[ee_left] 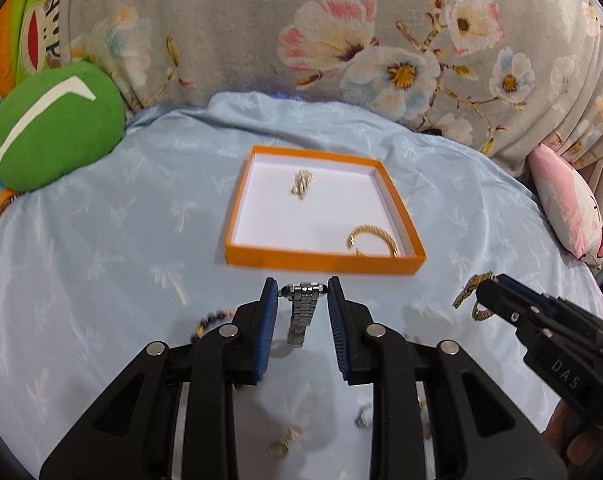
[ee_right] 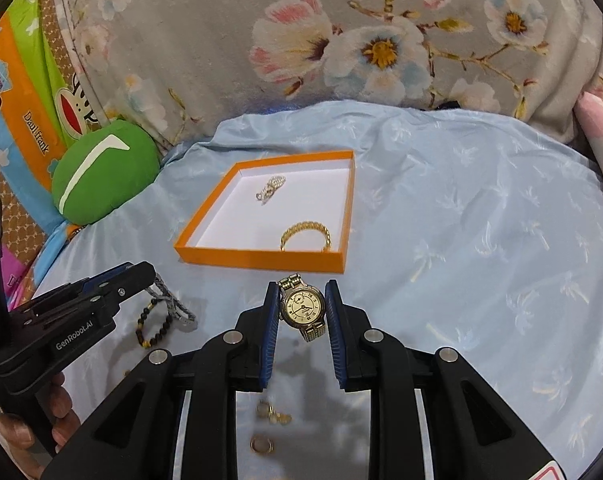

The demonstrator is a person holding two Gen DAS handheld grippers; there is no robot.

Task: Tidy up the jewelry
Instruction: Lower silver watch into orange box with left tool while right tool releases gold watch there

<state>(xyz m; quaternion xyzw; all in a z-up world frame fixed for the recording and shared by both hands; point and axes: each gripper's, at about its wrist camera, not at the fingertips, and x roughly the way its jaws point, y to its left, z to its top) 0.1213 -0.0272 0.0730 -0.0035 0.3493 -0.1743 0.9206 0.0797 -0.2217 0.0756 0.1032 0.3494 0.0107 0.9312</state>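
**Two watches gripped, tray waiting just beyond**

The left gripper (ee_left: 302, 292) is clamped on a silver watch (ee_left: 303, 289) at its case, the steel link band dangling limp at lower centre of the left wrist view. The right gripper (ee_right: 302, 306) pinches a gold watch (ee_right: 302, 307) across the round case, cream dial facing up, at centre of the right wrist view.

Both watches look dense for their size, with hard, polished, slippery metal. The cases are stiff and make the best hold; the jointed bands flop and would swing or slide out. The crystals may scratch, so I judge a gentle set-down wise.

The orange tray (ee_right: 261, 259), a shallow stiff box with a white floor, sits in mid-frame on the soft, wrinkled blue bed sheet (ee_right: 481, 220). Inside lie a gold bangle (ee_right: 306, 234) and a pale chain piece (ee_right: 270, 189). A beaded bracelet (ee_right: 157, 326) and small gold rings (ee_right: 261, 445) remain on the sheet.
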